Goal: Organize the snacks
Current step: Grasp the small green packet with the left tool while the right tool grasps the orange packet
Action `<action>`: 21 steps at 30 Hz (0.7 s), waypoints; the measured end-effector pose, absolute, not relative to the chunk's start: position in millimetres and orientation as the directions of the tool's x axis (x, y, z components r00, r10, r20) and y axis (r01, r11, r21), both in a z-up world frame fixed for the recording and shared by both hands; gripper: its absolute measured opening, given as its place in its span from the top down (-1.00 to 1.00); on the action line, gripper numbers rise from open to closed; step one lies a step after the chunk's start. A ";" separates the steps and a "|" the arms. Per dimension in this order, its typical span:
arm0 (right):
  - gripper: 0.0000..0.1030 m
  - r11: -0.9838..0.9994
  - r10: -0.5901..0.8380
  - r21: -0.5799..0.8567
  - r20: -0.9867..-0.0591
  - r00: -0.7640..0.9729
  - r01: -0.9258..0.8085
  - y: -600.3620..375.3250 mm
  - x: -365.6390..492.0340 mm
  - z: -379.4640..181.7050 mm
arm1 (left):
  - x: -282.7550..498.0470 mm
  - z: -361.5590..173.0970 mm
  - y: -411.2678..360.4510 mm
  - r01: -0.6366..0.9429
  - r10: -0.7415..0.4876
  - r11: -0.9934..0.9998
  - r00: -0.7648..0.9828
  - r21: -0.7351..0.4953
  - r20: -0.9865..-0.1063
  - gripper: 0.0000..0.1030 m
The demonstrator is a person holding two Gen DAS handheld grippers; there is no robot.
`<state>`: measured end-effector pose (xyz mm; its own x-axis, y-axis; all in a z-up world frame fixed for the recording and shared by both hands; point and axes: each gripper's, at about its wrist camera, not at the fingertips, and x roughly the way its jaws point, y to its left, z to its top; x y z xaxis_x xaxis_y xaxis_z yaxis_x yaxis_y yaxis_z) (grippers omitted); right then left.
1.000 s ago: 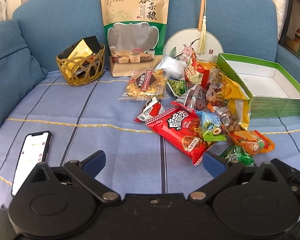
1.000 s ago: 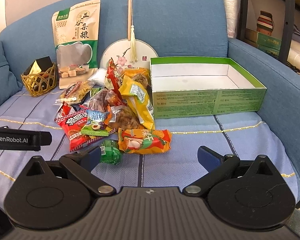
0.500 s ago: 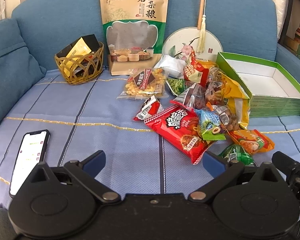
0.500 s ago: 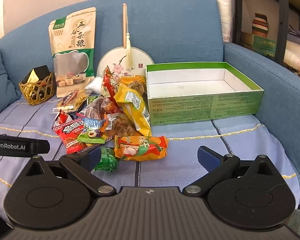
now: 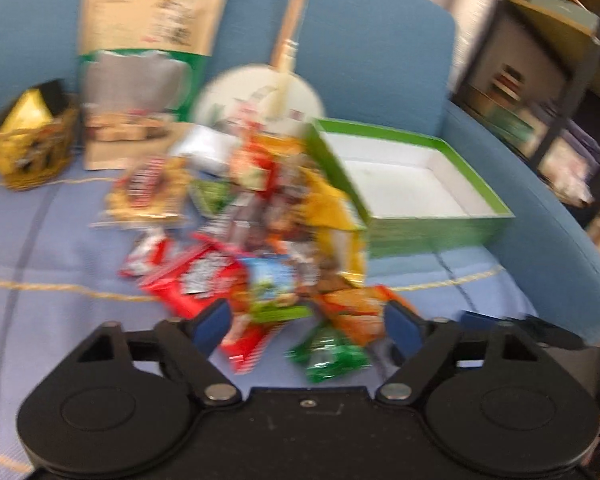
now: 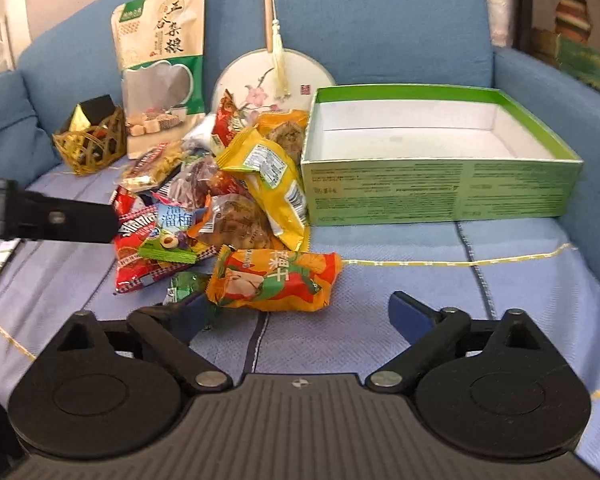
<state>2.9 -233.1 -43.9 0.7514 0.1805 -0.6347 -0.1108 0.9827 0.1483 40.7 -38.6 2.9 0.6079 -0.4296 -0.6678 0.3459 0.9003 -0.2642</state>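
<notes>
A heap of snack packets (image 6: pixel 228 200) lies on the blue sofa seat, left of an open green box (image 6: pixel 440 196) with a white, bare inside. An orange packet (image 6: pixel 274 280) and a small green packet (image 6: pixel 184 286) lie nearest, a long red packet (image 6: pixel 134 256) to their left. My right gripper (image 6: pixel 300 316) is open and empty, just before the orange packet. My left gripper (image 5: pixel 306 326) is open and empty above the near edge of the heap (image 5: pixel 260 240); that view is blurred. The green box (image 5: pixel 412 196) sits right of the heap there.
A tall grain pouch (image 6: pixel 160 64) and a round fan (image 6: pixel 276 80) lean on the sofa back. A woven basket (image 6: pixel 90 144) stands at the far left. The left gripper's body (image 6: pixel 48 216) reaches in from the left. A shelf (image 5: pixel 560 80) stands beyond the sofa arm.
My left gripper has swung quickly right and forward toward the heap, and the phone has left its view. My right gripper has moved closer to the orange packet. Both stay open.
</notes>
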 end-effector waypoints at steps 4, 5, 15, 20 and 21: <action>-1.00 0.978 0.208 0.122 -0.636 0.743 -0.168 -232.2 15.2 -52.6 | 59.6 -4.6 -70.7 0.440 -0.503 0.850 0.519 -0.288 -0.691 -0.17; -1.00 0.978 0.206 0.106 -0.645 0.736 -0.180 -230.2 17.7 -54.3 | 64.5 -8.2 -77.5 0.455 -0.510 0.842 0.497 -0.290 -0.701 -0.16; -1.00 0.947 0.255 0.003 -0.613 0.748 -0.320 -235.3 3.5 -50.4 | 61.0 -20.6 -35.8 0.376 -0.521 0.847 0.449 -0.375 -0.726 0.08; -1.00 0.851 0.297 -0.145 -0.659 0.691 -0.504 -221.1 43.8 -63.6 | 38.4 -25.9 -7.0 0.300 -0.447 0.892 0.482 -0.338 -0.754 0.08; -1.00 0.840 0.292 -0.167 -0.663 0.689 -0.517 -218.8 51.2 -67.0 | 35.4 -26.0 -4.7 0.295 -0.445 0.894 0.483 -0.338 -0.754 0.08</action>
